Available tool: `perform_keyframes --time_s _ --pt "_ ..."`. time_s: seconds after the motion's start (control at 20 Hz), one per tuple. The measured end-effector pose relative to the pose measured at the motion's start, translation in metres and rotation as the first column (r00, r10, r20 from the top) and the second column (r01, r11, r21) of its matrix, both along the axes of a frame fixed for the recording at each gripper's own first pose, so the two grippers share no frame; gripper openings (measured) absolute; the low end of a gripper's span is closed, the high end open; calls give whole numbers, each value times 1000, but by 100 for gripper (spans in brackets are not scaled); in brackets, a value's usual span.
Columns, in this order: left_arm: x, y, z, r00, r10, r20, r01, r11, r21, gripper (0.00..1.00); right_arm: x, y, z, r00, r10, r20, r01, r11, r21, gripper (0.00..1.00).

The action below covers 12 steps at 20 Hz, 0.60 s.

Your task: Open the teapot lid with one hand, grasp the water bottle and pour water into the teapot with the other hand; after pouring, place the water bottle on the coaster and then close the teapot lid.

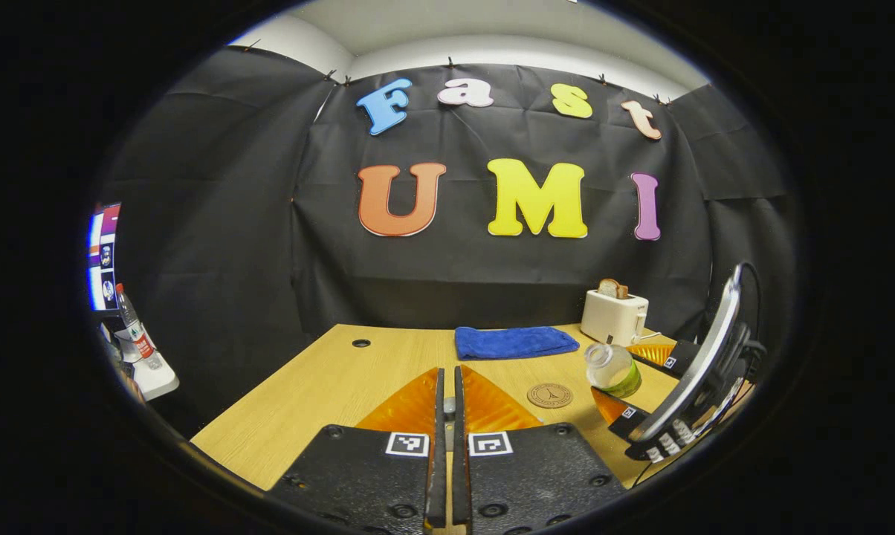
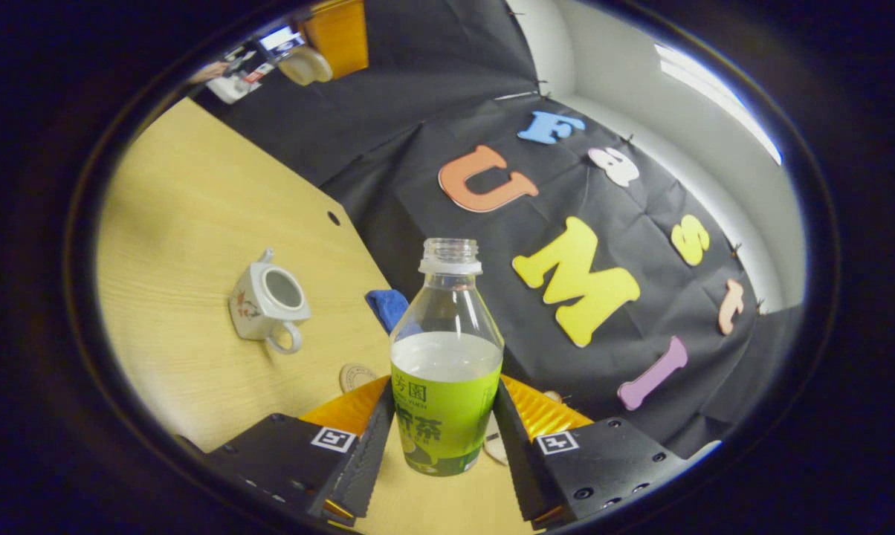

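Between my right gripper (image 2: 445, 438) fingers sits the water bottle (image 2: 447, 371), both fingers pressed on its green label, cap off, water about up to the label top. Whole right gripper view is tilted, so the table (image 2: 180, 245) slants up to the left. Teapot (image 2: 267, 301) stands on that table w/ its lid off and the mouth open, handle toward me, well apart from the bottle. Coaster (image 2: 356, 376) peeks out just left of the bottle, blue cloth (image 2: 386, 306) behind it near the table's far edge.

My left gripper (image 1: 447, 405) has its fingers nearly together, only a thin slit between them; something small and pale sits in that slit but I can't tell what it is, so can't tell if it grips anything. It's low over the table, pointing at the back wall. In the left gripper view the coaster lies just right of my left fingers, bare, w/ the bottle tilted right beside it in the other gripper. Blue cloth is folded at the far edge, toaster (image 1: 613, 316) w/ bread in it at the far right corner. Nothing stands btw the bottle and the coaster
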State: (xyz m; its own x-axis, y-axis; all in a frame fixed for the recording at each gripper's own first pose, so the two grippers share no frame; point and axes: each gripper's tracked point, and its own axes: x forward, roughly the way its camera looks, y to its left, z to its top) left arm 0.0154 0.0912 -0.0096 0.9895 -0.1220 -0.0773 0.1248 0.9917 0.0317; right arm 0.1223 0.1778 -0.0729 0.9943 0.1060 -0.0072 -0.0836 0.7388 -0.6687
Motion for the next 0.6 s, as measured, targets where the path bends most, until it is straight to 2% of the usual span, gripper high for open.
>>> perform_keyframes --time_s 0.1,0.25,0.45,0.6 --pt "1 -5 0 1000 -10 -2 10 1000 7 6 5 -9 3 1000 14 -24 -11 992 129 73" --pt "3 -9 -4 1000 -20 -1 20 999 26 6 17 -23 1 995 39 -86 -10 948 318 73" --pt "4 -13 -6 1000 -18 -10 18 999 33 5 33 -35 2 985 63 -163 24 875 483 75" --pt "8 -9 -10 1000 -12 -16 13 999 35 6 52 -30 1 979 84 -187 33 834 551 75"
